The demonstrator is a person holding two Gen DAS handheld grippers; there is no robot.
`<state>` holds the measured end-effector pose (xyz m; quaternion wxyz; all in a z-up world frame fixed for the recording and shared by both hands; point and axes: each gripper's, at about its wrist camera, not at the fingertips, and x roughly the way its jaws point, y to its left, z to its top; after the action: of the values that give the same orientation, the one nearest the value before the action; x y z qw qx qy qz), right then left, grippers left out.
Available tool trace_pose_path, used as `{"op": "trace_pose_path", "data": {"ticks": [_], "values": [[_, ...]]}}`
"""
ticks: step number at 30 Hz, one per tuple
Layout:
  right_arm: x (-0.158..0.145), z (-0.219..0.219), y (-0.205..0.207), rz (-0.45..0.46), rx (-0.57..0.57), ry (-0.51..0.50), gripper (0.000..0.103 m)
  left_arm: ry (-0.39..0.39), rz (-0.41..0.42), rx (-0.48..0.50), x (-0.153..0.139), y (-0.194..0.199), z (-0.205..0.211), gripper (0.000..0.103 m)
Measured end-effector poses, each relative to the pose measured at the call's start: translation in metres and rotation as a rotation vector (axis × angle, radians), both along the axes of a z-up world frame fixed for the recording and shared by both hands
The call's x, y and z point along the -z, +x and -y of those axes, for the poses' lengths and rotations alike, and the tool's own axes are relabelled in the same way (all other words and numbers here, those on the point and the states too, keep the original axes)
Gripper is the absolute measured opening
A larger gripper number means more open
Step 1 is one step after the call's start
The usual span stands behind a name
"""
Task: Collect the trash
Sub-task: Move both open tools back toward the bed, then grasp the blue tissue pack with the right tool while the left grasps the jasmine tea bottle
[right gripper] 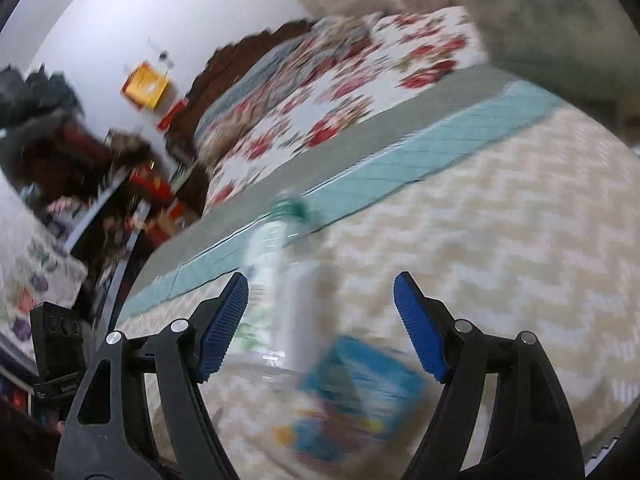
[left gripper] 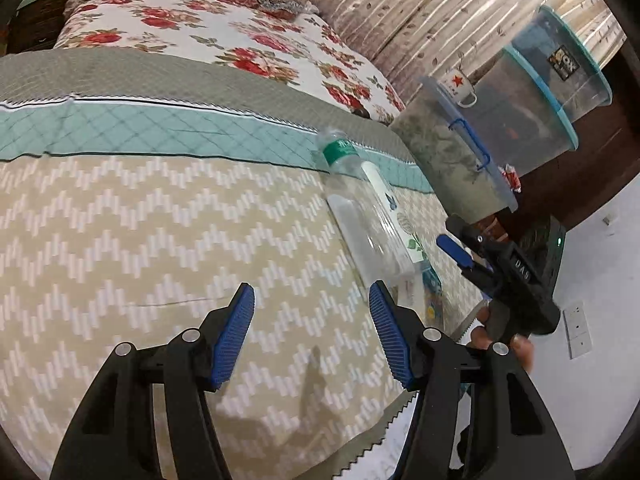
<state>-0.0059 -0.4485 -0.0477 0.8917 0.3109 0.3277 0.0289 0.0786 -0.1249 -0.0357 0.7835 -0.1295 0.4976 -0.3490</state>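
Observation:
A clear plastic bottle (left gripper: 366, 208) with a green label lies on the beige zigzag bedcover (left gripper: 140, 248), with a white tube beside it and a blue packet (left gripper: 432, 284) near the bed's edge. My left gripper (left gripper: 312, 332) is open and empty, just short of the bottle's near end. My right gripper (right gripper: 320, 324) is open and empty above the bottle (right gripper: 276, 248) and the blue packet (right gripper: 360, 392); its view is motion-blurred. The right gripper also shows in the left wrist view (left gripper: 472, 256) at the bed's far edge.
Stacked clear plastic tubs (left gripper: 520, 120) with blue and teal rims stand past the bed's corner, a star-printed mug (left gripper: 460, 88) behind them. Floral quilt and pillows (left gripper: 200, 28) lie further up the bed. A cluttered dark shelf (right gripper: 100, 184) stands by the white wall.

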Motion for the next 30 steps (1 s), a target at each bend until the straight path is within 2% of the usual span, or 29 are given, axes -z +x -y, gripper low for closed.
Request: {"op": "trace_pose_path", "data": {"ticks": [4, 7, 10, 14, 19, 24, 27, 30], "values": [[-0.006, -0.035, 0.035, -0.108, -0.094, -0.051, 0.087, -0.038, -0.036, -0.029, 0.007, 0.004, -0.021, 0.06], [0.003, -0.065, 0.055, -0.199, -0.122, -0.179, 0.087, -0.05, -0.051, -0.052, 0.01, 0.009, -0.036, 0.063], [0.014, -0.084, 0.063, -0.255, -0.137, -0.222, 0.068, -0.072, -0.054, -0.077, 0.01, 0.011, -0.051, 0.063], [0.014, -0.115, 0.058, -0.236, -0.207, -0.182, 0.068, -0.092, -0.046, -0.119, 0.011, 0.01, -0.08, 0.063], [0.011, -0.195, 0.039, -0.209, -0.36, -0.124, 0.07, -0.105, -0.067, -0.17, 0.017, 0.013, -0.107, 0.063], [0.011, -0.258, 0.02, -0.167, -0.491, -0.109, 0.08, -0.117, -0.062, -0.211, 0.015, 0.009, -0.13, 0.067], [0.003, -0.269, 0.006, -0.114, -0.549, -0.095, 0.086, -0.123, -0.051, -0.229, 0.009, 0.007, -0.138, 0.073], [-0.003, -0.253, -0.006, -0.077, -0.505, -0.084, 0.086, -0.115, -0.034, -0.233, 0.003, 0.008, -0.138, 0.075]]}}
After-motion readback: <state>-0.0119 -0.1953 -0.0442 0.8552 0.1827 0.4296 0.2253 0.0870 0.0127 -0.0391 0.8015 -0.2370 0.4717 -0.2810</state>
